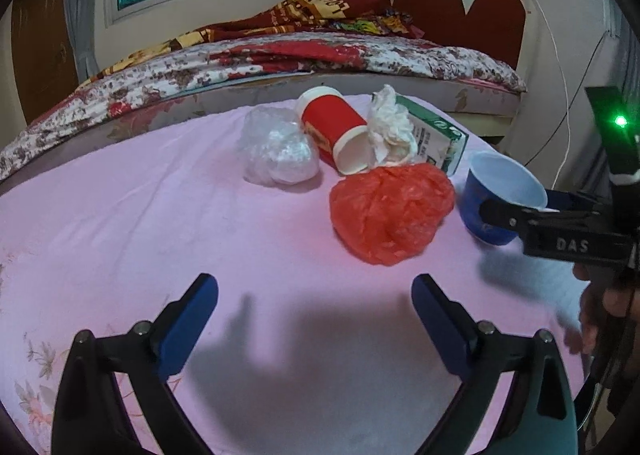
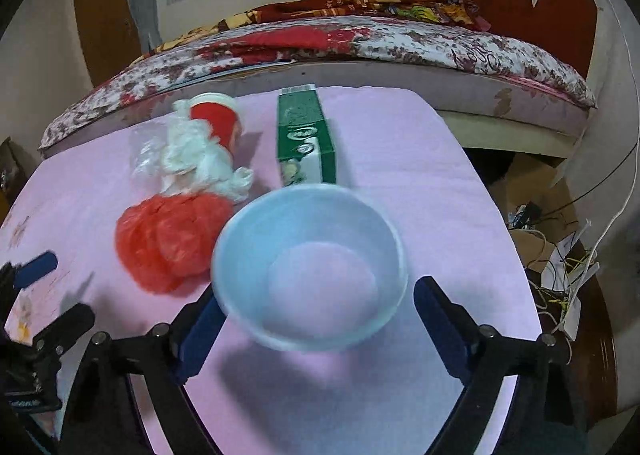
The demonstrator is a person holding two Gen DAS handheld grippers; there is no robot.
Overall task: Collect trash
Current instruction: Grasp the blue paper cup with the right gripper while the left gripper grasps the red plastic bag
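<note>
The right claw (image 2: 314, 319) is spread wide with the blue cup (image 2: 310, 267) sitting between its fingers, white mouth tipped toward it. The cup's left rim is right against the left finger (image 2: 200, 335); the right finger stands clear of it. Whether the cup is lifted off the pink cloth (image 2: 420, 175), I can't tell.

Just left of the cup lies the red plastic bag (image 2: 168, 239); beyond that, the white tissue wad (image 2: 200, 159) and red paper cup (image 2: 218, 117). Straight ahead lies the green carton (image 2: 306, 135).

The left claw (image 1: 314, 319) hangs apart, holding nothing, with the red bag ahead and slightly right, a clear bag (image 1: 276, 147) ahead-left.
</note>
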